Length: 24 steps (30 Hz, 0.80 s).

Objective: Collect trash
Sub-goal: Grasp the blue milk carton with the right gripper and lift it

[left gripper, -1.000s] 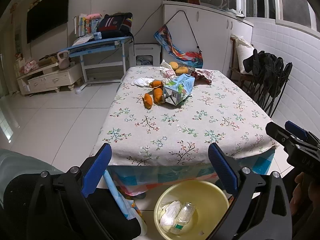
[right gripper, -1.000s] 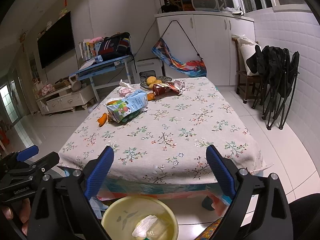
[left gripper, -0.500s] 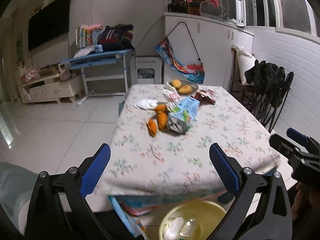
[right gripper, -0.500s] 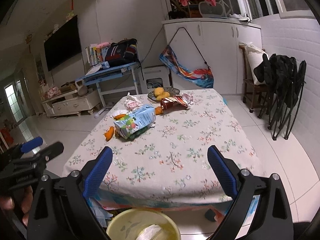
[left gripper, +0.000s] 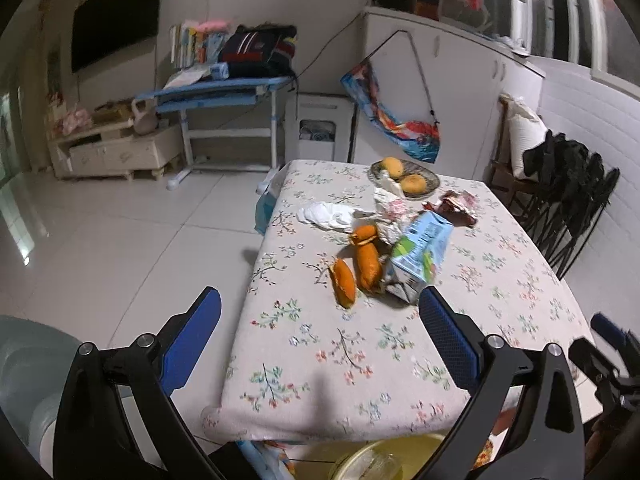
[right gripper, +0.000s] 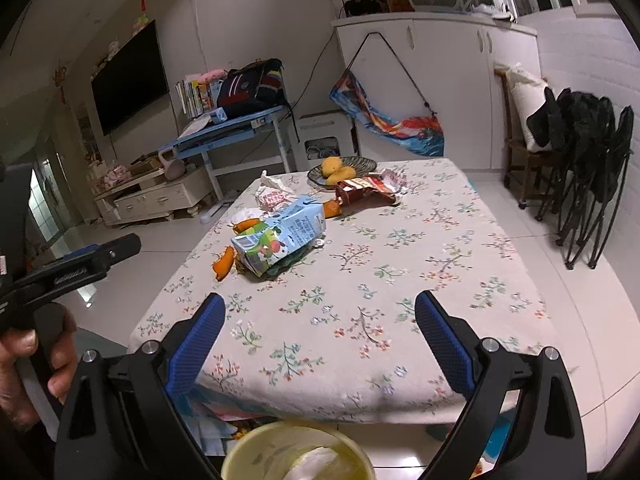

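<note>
Both the left gripper (left gripper: 320, 328) and right gripper (right gripper: 320, 324) gape wide, empty, near the tabletop (right gripper: 400, 280), ready to grab the milk carton (right gripper: 280, 240).

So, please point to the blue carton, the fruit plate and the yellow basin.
blue carton (right gripper: 280, 236): right wrist view, printed side face.
fruit plate (right gripper: 362, 165): right wrist view, bare right rim.
yellow basin (right gripper: 256, 438): right wrist view, upper left rim.

Very little here can be read. The blue carton (right gripper: 280, 236) lying on the table at about eleven o'clock carries printed lines too blurred to make out. The left gripper (right gripper: 76, 268) at nine o'clock bears small white lettering (also illegible at this size).
</note>
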Each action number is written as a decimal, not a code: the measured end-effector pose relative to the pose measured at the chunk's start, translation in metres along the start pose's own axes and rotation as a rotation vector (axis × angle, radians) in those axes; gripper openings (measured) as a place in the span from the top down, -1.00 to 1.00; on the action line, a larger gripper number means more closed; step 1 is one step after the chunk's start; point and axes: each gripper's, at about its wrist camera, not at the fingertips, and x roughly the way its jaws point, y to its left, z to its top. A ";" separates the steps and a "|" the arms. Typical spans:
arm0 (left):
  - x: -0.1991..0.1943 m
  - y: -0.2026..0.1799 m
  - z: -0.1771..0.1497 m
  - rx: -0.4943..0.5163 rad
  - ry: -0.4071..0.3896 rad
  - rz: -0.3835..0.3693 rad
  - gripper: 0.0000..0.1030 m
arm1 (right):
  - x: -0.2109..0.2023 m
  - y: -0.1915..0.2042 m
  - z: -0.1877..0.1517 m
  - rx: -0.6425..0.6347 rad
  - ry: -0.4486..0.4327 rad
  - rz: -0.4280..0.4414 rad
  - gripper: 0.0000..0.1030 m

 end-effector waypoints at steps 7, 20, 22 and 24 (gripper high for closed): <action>0.028 0.025 0.014 -0.108 0.038 0.042 -0.86 | 0.057 -0.001 0.024 0.098 0.085 0.077 -0.78; 0.041 0.038 0.013 -0.165 0.069 0.035 -0.86 | 0.186 0.005 0.053 0.410 0.293 0.105 -0.69; 0.042 0.037 0.014 -0.163 0.072 0.031 -0.86 | 0.193 0.002 0.050 0.438 0.314 0.105 -0.64; 0.044 0.036 0.014 -0.154 0.077 0.029 -0.86 | 0.194 -0.003 0.048 0.468 0.309 0.126 -0.56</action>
